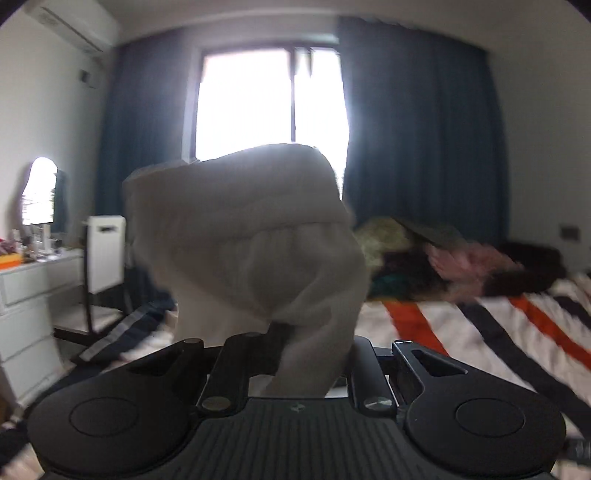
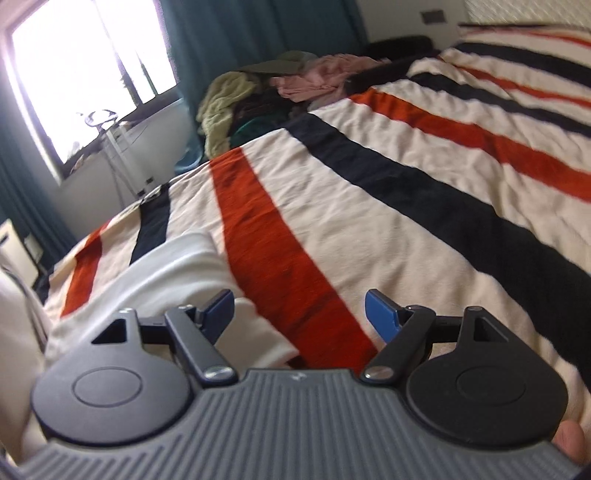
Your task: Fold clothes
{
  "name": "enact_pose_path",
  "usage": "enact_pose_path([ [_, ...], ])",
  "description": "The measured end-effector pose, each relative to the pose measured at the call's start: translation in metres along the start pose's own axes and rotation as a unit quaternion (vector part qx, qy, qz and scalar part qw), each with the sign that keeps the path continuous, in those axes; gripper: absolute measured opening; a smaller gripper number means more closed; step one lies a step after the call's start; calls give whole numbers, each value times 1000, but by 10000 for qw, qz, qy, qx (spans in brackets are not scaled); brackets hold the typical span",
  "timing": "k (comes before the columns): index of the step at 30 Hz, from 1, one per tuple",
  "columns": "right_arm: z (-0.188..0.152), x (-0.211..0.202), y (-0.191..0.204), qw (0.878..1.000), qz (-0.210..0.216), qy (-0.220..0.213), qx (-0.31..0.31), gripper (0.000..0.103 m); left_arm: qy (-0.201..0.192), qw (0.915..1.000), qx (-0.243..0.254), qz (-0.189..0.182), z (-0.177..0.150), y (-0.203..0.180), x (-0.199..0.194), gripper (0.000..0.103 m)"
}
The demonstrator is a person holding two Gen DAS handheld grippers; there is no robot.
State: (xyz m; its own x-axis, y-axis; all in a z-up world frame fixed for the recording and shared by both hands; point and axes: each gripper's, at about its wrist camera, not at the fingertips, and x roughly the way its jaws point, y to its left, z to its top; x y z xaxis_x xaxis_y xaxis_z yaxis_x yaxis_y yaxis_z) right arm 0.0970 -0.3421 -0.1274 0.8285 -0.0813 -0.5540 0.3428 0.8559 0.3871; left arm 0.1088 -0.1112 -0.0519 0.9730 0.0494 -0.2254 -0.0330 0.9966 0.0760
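While my left gripper (image 1: 295,354) is raised level with the room, its jaws are closed on a white garment (image 1: 251,236), whose bunched cloth rises in front of the lens and hides both fingertips. Its gathered end passes down between the black finger links. Behind the cloth I see a bright window (image 1: 266,99) flanked by dark blue curtains (image 1: 417,122), a wall air conditioner (image 1: 70,26) at upper left, and a white dresser (image 1: 33,291) with a mirror (image 1: 40,195) at left. This view is blurred by motion.

At right in the left wrist view lies the bed with its striped blanket (image 1: 480,332), cream with orange and dark bands. A heap of unfolded clothes (image 1: 424,258) sits at its far edge near the curtains; green, pink and dark pieces can be told apart, no more.

From the right wrist view, my right gripper (image 2: 299,310) points down at the blanket with its jaws standing wide apart and nothing between them. The blue pads (image 2: 380,310) are clear of the cloth ahead. Another white piece of cloth (image 2: 177,273) lies flat on the blanket, under and just beyond the left finger; whether it joins the lifted garment I cannot tell. A fingertip of the operator's hand (image 2: 569,443) shows at the lower right corner, on the gripper body.
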Motion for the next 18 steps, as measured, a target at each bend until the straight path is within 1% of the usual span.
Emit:
enact_pose_path([
  [2,0,3,-6,9999,11,64,155,80,525,9978,307,-248,-29,-24,17,20],
  [3,0,5,-9,9997,11,99,231,80,725,9958,423,-375,-42,-30,21,22],
  [5,1,8,-15,9991,19,191,388,80,1043,9906,609,-639,-65,-37,26,23],
  [6,1,10,-18,9986,41,242,478,80,1041,9898,686,-683,-70,-37,24,23],
  [7,1,12,-20,9978,100,294,591,80,947,9903,755,-676,-72,-36,21,25],
  [8,1,13,-23,9967,185,340,713,80,953,9900,768,-698,-71,-34,20,28],
  [9,1,14,-24,9954,292,374,832,80,1059,9886,726,-784,-67,-30,20,36],
  [10,2,14,-25,9938,430,392,947,80,1190,9866,672,-896,-63,-25,20,47],
  [11,2,13,-26,9922,574,384,1042,80,1320,9842,617,-1008,-58,-20,20,53],
  [12,2,10,-26,9908,736,315,1089,80,1432,9815,623,-1111,-54,-16,19,69],
  [13,3,6,-25,9893,930,195,1110,80,1463,9794,701,-1203,-49,-12,15,82],
  [14,3,0,-25,9866,1170,50,1137,82,1451,9777,800,-1291,-42,-8,9,83],
  [16,4,-9,-23,9782,1694,-140,1196,82,1371,9738,1055,-1473,-30,6,-6,86],
  [18,5,-12,-18,9689,2143,-101,1230,81,1290,9746,1101,-1464,-21,19,-23,88],
])
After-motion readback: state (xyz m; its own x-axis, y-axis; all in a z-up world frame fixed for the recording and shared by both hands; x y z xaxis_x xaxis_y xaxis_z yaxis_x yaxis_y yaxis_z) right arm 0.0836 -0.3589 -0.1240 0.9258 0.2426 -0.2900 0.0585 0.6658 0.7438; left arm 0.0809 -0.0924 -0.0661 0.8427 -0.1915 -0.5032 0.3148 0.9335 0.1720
